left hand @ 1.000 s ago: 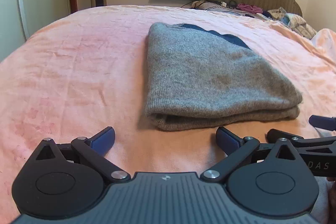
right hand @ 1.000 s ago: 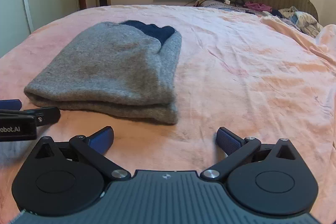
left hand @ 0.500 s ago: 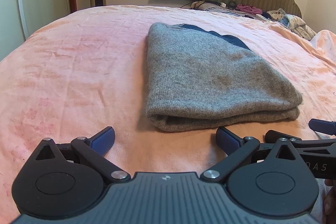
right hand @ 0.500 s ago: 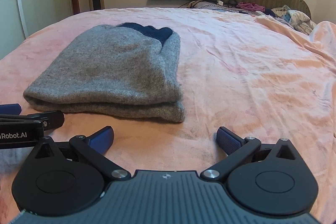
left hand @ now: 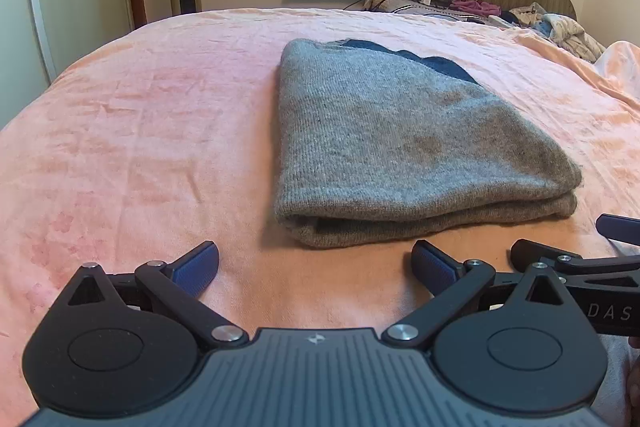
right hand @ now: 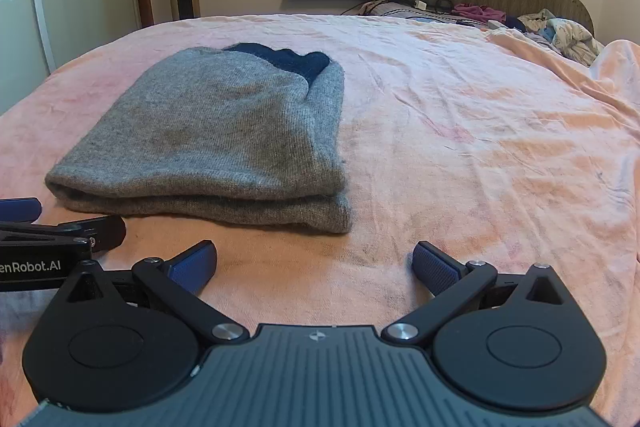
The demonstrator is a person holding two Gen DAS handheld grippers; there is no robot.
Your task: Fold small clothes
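On the pink rumpled bedspread (left hand: 140,147), left of the garment, the left gripper (left hand: 315,267) hovers with its blue-padded jaws spread wide, holding nothing. Just beyond both grippers lies the grey knitted garment (left hand: 392,143), folded into a flat, layered rectangle with a dark navy part (right hand: 296,61) peeking out at its far end. Near its right corner, the right gripper (right hand: 314,265) is likewise wide apart and empty.
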